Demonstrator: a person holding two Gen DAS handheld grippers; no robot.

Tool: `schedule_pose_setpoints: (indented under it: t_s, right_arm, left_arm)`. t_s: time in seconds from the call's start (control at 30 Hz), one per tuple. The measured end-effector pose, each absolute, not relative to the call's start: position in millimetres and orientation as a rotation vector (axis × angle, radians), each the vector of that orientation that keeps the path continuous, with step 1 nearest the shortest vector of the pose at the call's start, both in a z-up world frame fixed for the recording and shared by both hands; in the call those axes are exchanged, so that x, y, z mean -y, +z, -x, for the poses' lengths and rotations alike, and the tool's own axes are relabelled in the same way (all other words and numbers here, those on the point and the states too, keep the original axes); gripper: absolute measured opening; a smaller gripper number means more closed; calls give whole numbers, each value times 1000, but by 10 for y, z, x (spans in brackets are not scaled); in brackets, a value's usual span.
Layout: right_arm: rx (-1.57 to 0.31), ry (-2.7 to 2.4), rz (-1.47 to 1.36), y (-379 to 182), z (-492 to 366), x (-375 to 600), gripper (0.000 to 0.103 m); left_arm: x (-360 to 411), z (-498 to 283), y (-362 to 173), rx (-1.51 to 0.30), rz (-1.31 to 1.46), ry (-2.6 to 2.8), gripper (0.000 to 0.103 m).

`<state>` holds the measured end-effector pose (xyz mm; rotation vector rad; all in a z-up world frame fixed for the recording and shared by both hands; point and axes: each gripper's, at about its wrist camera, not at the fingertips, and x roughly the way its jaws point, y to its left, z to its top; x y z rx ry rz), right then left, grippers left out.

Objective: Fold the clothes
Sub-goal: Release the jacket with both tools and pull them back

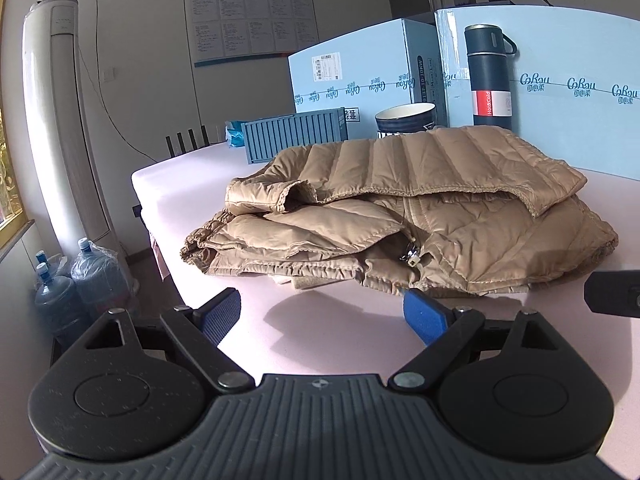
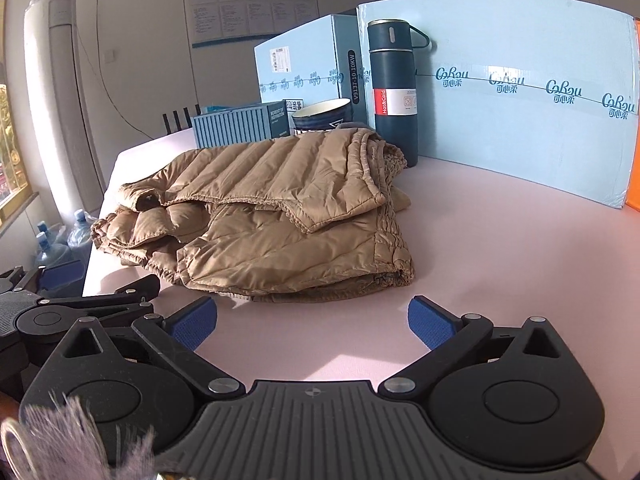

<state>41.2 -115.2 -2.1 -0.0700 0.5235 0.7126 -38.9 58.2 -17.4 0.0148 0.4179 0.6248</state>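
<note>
Pink table (image 1: 192, 176) filled mid-frame; two blue boxes (image 2: 520, 92) upper right read "CoRou". One tan jacket (image 1: 400, 220) lay folded at center. One flask (image 2: 394, 92) read "Hot&Cold". Left gripper (image 1: 324, 316) and right gripper (image 2: 312, 324) gaped wide, holding nothing.

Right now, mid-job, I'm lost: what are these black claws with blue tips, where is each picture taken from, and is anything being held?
Each picture comes from a camera mounted on a hand-held gripper, looking forward along its two blue-padded fingers. One view belongs to the left gripper, the other to the right gripper. Both are open and hold nothing. Ahead, on the pink table, lies a tan puffer jacket, folded into a loose bundle. Behind it stand a dark thermos, a blue bowl and light blue boxes.
</note>
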Motion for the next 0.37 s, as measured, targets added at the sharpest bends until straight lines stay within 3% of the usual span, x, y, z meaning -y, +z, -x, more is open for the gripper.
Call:
schedule_pose_setpoints:
  t_s: [0.37]
  right_arm:
    - [-585,721,20,-70,-508,1189,103]
  left_arm:
    - [-581,408,-225,-396,-17,613,91]
